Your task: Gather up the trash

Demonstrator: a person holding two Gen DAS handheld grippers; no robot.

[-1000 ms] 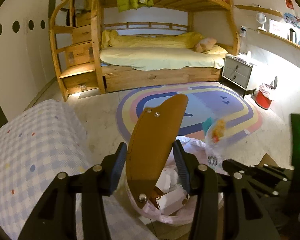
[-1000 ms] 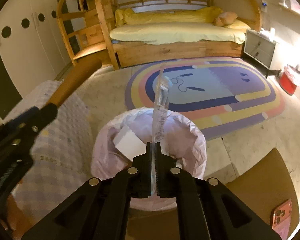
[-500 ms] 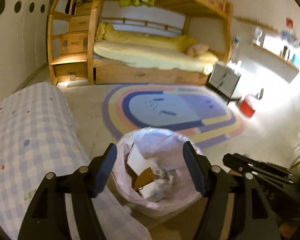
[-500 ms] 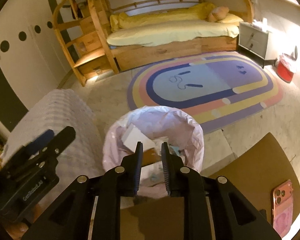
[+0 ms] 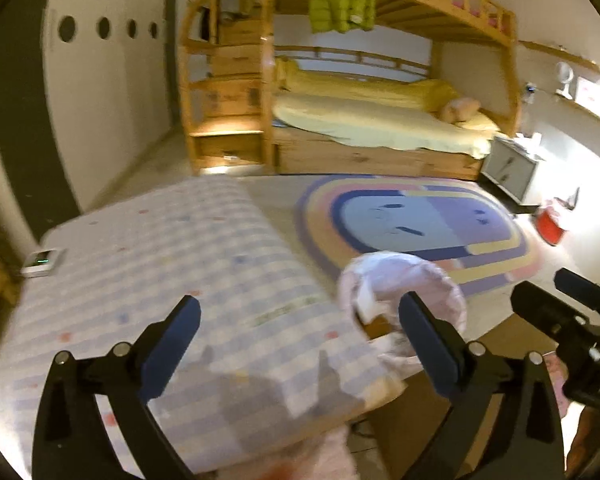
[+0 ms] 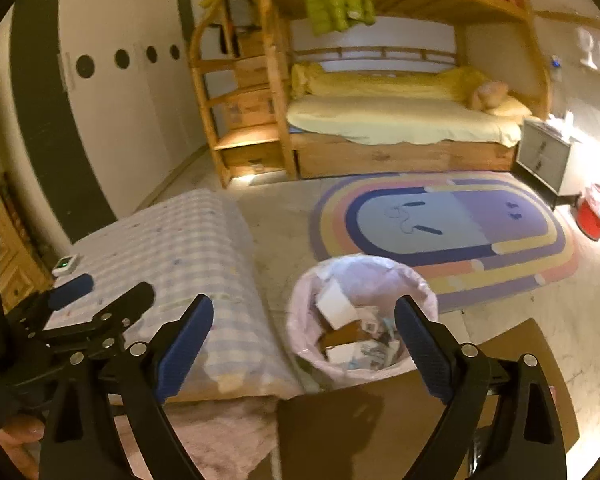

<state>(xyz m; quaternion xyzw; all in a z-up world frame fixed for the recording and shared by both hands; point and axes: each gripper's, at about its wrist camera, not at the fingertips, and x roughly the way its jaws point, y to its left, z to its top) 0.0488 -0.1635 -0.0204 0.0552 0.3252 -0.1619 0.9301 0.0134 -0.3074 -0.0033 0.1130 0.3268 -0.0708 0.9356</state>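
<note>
Two grippers: left gripper [image 5: 299, 322] jaws wide; right gripper [image 6: 304, 324] jaws wide | one trash bin [image 6: 362, 316] | one rug [image 6: 444, 224]

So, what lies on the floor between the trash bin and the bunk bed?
In the right wrist view, the rainbow rug lies between the trash bin and the bunk bed, with strips of bare floor on either side of it.

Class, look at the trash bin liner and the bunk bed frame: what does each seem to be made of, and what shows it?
Trash bin liner: thin pinkish plastic film, probably; it is translucent and crinkled.
Bunk bed frame: wood with a clear finish; grain and knots show.
</note>
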